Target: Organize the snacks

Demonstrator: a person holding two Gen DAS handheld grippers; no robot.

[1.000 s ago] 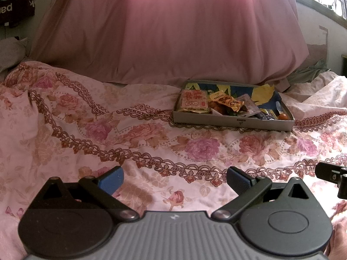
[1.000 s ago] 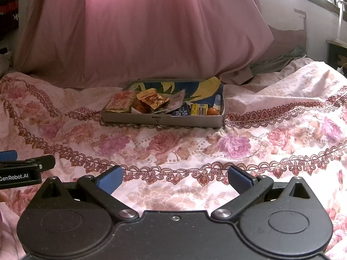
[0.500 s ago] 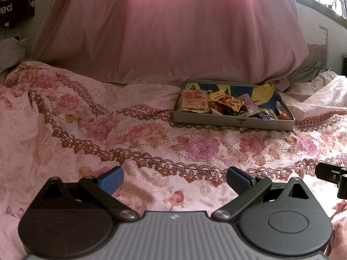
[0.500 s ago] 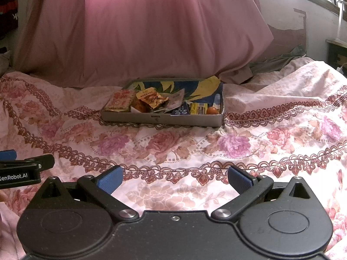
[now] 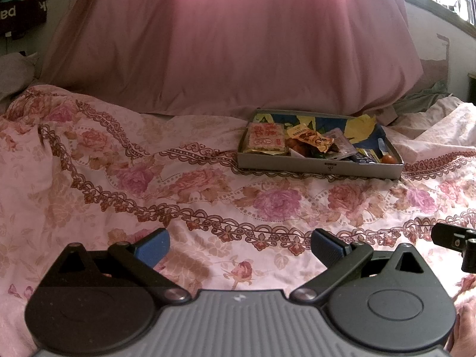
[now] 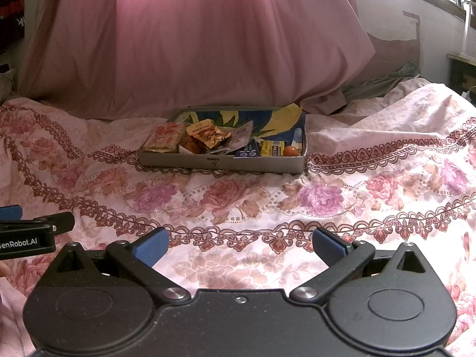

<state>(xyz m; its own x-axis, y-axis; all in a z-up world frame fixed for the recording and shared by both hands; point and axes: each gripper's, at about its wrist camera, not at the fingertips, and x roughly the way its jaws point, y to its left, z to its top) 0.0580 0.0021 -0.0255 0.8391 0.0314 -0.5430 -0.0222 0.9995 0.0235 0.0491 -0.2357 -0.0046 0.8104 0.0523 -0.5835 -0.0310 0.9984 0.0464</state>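
- Left wrist view: your left gripper [image 5: 239,245] hangs low over the flowered bedspread [image 5: 125,178]. Its jaws are spread wide, with nothing between the blue pads [image 5: 153,245].
- Left wrist view: the shallow cardboard box [image 5: 319,165] lies on the bedspread ahead of you and to the right, well apart from the gripper. The snacks are inside it.
- Left wrist view: a flat cracker packet [image 5: 265,138] fills the box's left end. A crumpled orange packet [image 5: 309,141] lies just beside it, toward the middle. A small orange ball [image 5: 388,159] sits in the near right corner.
- Left wrist view: part of your right gripper [image 5: 455,241] shows at the right edge. A large pink cloth [image 5: 238,38] rises behind the box.
- Right wrist view: your right gripper [image 6: 239,245] also hangs low over the bedspread, jaws spread wide and holding nothing.
- Right wrist view: the box [image 6: 221,162] lies straight ahead, slightly left of centre. Between the orange packet [image 6: 206,135] and the ball [image 6: 290,150] lie a blue packet [image 6: 248,150] and a yellow packet [image 6: 271,148].
- Right wrist view: your left gripper shows at the left edge.
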